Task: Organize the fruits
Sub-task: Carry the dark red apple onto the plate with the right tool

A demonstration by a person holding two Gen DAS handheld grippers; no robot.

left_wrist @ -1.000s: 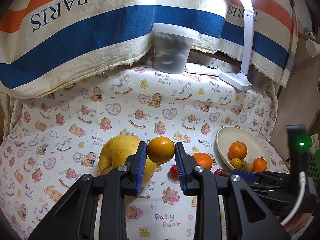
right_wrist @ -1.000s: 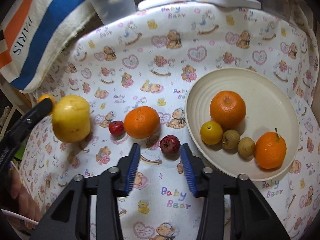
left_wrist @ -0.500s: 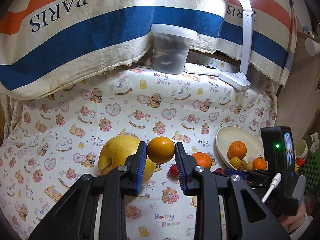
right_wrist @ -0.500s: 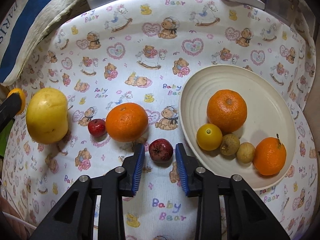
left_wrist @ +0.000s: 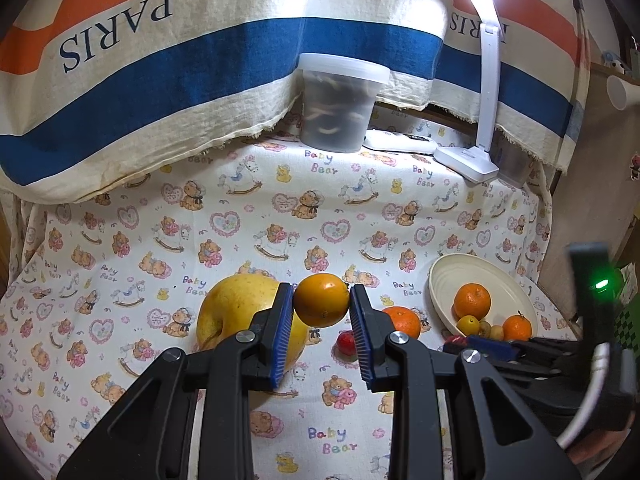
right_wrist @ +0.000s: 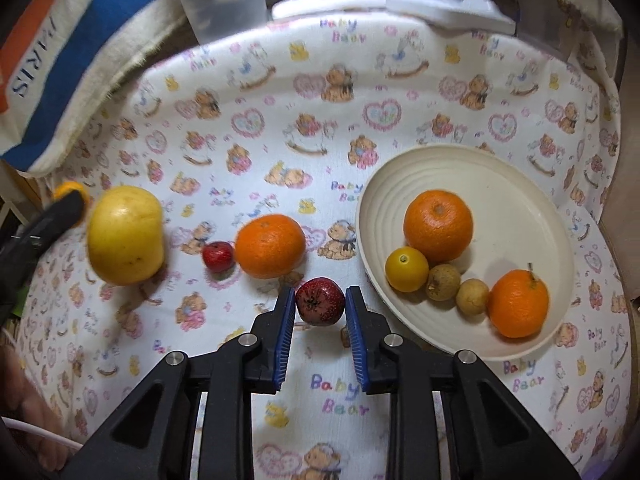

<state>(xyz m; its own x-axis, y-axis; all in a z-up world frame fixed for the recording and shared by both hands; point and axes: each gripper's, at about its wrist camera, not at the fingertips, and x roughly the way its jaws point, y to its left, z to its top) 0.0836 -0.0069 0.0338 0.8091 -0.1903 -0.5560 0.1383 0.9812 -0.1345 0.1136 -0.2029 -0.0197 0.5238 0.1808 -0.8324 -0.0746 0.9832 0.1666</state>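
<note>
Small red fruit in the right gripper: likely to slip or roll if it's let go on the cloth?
The red fruit looks round and glossy, pinched only at its sides by the right gripper, so it might twist out. Freed on the flat cloth, it would probably roll. Small, so likely light.

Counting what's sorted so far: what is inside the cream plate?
The cream plate holds two oranges, one small yellow fruit and two small brown fruits. Nothing visibly hides beneath them.
</note>
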